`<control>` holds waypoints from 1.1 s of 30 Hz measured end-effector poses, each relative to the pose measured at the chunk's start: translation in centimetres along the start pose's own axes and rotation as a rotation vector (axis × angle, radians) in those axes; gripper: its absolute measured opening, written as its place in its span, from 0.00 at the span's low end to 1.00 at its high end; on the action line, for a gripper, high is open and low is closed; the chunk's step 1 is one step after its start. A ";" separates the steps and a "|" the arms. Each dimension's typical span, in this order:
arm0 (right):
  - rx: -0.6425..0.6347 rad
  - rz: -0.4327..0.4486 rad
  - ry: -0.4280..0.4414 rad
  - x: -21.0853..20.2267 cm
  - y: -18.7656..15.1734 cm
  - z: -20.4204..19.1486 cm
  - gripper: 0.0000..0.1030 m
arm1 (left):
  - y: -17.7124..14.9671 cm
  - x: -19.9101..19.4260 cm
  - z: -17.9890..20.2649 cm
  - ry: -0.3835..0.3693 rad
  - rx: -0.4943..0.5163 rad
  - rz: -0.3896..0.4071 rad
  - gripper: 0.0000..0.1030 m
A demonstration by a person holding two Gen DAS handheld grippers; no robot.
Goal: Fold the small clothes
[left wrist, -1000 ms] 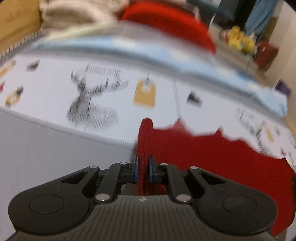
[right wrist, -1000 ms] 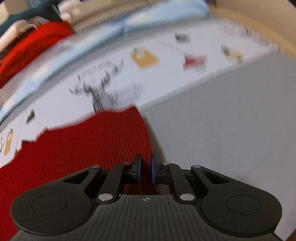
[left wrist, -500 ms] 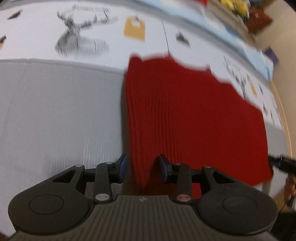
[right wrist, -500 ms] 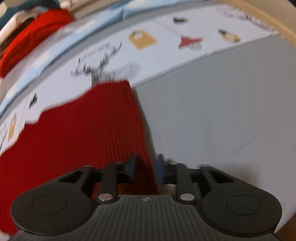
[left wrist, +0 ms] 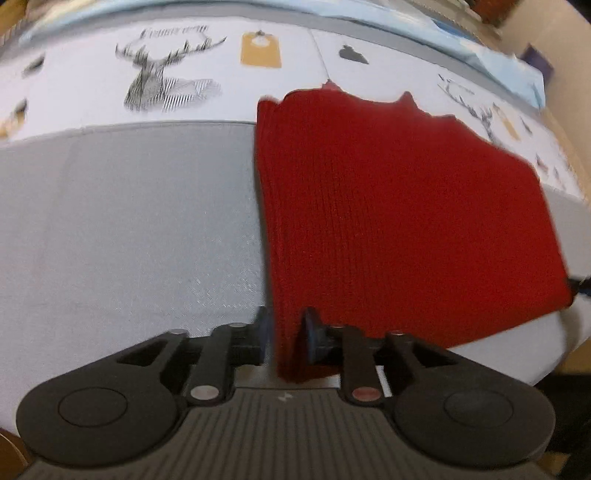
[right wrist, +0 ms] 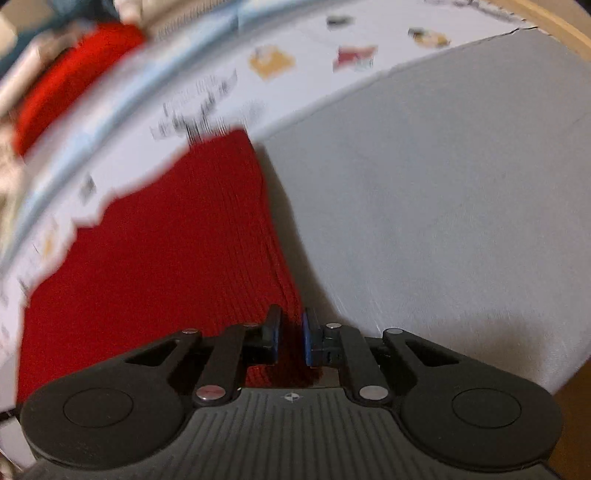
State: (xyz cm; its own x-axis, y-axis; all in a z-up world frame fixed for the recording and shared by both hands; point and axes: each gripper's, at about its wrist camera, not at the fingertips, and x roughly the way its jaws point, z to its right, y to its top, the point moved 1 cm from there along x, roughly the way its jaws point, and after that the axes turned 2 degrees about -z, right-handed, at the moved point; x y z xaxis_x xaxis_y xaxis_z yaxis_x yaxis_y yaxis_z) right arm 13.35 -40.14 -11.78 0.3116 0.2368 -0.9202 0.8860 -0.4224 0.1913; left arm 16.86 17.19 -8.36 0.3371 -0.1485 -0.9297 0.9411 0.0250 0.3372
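Note:
A red ribbed knit garment (left wrist: 406, 206) lies flat and folded on a grey cloth, its far edge over a white printed sheet. My left gripper (left wrist: 286, 334) sits at its near left corner, jaws a little apart with the red fabric between them. In the right wrist view the same garment (right wrist: 166, 266) fills the left half. My right gripper (right wrist: 291, 339) is at its near right corner, jaws slightly parted around the red edge.
A grey cloth (left wrist: 129, 221) covers the near table. A white sheet with deer prints (left wrist: 166, 77) lies beyond it. A light blue cloth (right wrist: 110, 122) and another red garment (right wrist: 74, 81) lie at the back. The table's wooden edge (right wrist: 569, 33) shows at right.
Both grippers lowered the red garment flat onto the grey cloth and their jaws parted from a tight grip. The left jaws are narrower now than half a second ago.

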 end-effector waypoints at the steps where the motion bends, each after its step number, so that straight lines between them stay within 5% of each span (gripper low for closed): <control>1: -0.029 -0.018 -0.033 0.5 -0.1 -0.5 0.27 | 0.1 -0.7 0.2 0.010 0.010 0.032 0.26; 3: -0.074 0.020 -0.110 0.2 -0.4 -1.3 0.40 | 0.4 -2.2 0.3 0.007 0.001 0.112 0.26; 4: -0.114 0.113 -0.139 -1.4 -0.5 -2.3 0.39 | 0.5 -2.9 0.3 -0.022 -0.003 0.140 0.25; 7: -0.129 0.182 -0.099 -2.8 -0.8 -2.8 0.39 | 0.5 -2.8 1.1 -0.107 0.013 0.123 0.25; 10: -0.169 0.099 -0.010 -1.7 -1.2 -3.1 0.39 | 0.2 0.3 2.6 -0.022 0.098 -0.029 0.25; 12: -0.217 0.000 -0.070 0.4 -1.9 -3.4 0.39 | -0.2 1.9 2.9 0.073 0.127 -0.105 0.26; 15: -0.211 -0.040 -0.118 1.5 -2.2 -3.2 0.39 | 0.4 1.1 2.7 0.051 0.080 -0.065 0.26; 18: -0.198 0.047 -0.110 0.1 -1.8 -3.7 0.39 | 0.8 0.1 2.4 0.030 0.053 -0.021 0.26; 20: -0.201 0.061 -0.118 0.1 -1.9 -3.5 0.39 | 0.8 0.5 2.6 0.054 0.063 -0.046 0.26; 23: -0.188 -0.039 -0.166 2.0 -2.3 -2.7 0.42 | 0.4 1.5 3.1 0.096 0.096 -0.102 0.30; 28: -0.184 0.145 -0.202 -0.8 -1.8 -4.3 0.44 | 1.2 -1.8 0.9 0.071 -0.044 0.020 0.31; 33: -0.065 0.270 -0.076 -4.1 -3.0 -5.4 0.45 | 1.0 -5.6 -0.8 0.097 -0.115 0.142 0.35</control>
State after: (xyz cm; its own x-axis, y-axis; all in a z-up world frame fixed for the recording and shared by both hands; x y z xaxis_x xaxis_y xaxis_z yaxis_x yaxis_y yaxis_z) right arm 11.32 -35.07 -6.75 0.5149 0.0559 -0.8554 0.7952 -0.4039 0.4523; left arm 15.93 18.85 -2.89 0.4627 -0.0398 -0.8856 0.8788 0.1521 0.4523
